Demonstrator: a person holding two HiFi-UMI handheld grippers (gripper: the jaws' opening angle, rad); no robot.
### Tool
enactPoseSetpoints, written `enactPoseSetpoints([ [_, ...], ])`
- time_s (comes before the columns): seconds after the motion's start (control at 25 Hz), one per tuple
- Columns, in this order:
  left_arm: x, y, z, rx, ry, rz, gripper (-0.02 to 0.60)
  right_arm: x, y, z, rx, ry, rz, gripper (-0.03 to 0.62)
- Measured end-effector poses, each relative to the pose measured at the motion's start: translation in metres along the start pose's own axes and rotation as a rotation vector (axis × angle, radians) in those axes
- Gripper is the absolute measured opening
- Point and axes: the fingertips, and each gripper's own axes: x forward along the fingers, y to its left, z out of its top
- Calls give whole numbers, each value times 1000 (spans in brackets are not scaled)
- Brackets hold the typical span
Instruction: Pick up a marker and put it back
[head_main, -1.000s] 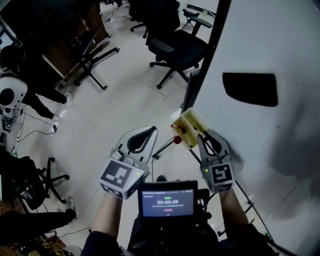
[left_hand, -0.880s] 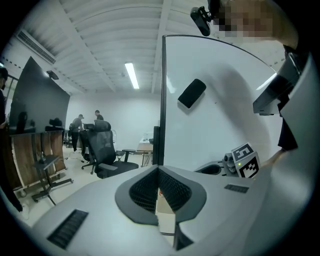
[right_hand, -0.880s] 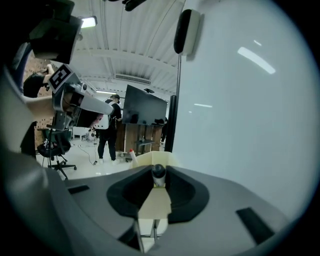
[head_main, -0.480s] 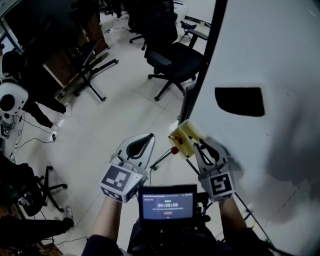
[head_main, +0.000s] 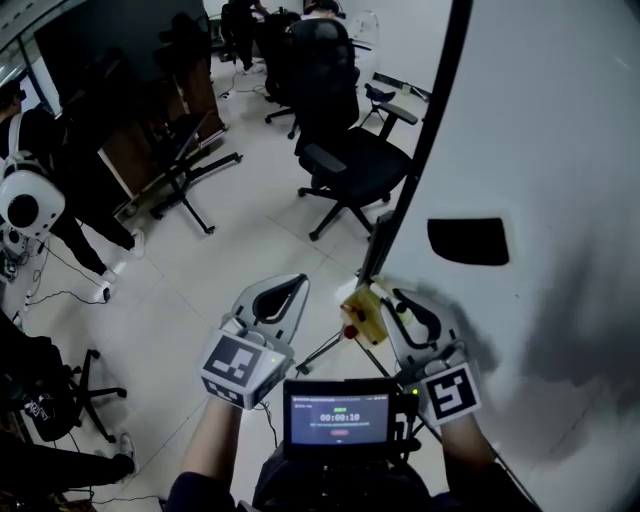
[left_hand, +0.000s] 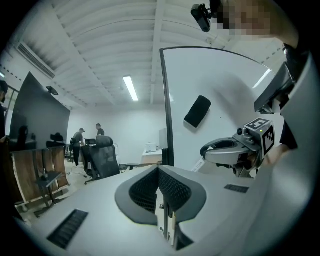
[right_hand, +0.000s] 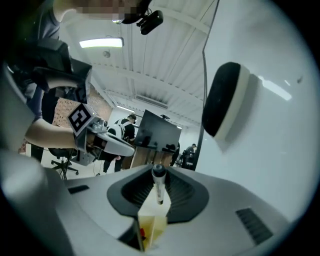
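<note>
Right gripper (right_hand: 159, 171) is clamped on a pale yellow box (right_hand: 152, 221), held up close to the whiteboard (head_main: 560, 140). The marker (right_hand: 159, 186) sits between its jaws, on top of the box. Left gripper (left_hand: 159, 172) is closed and empty, just beside the right.

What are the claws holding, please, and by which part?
Right claw grips a pale yellow rectangular box by its sides, black-capped white marker alongside. Left claw: nothing.
</note>
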Motion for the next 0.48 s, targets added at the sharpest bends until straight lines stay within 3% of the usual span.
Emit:
enactPoseSetpoints([
  [0.16, -6, 8, 30, 51, -50, 12, -3, 6, 0, 34, -34, -67, 36, 89],
  [0.48, -33, 26, 76, 103, -123, 42, -3, 20, 12, 98, 1, -211, 128, 89],
])
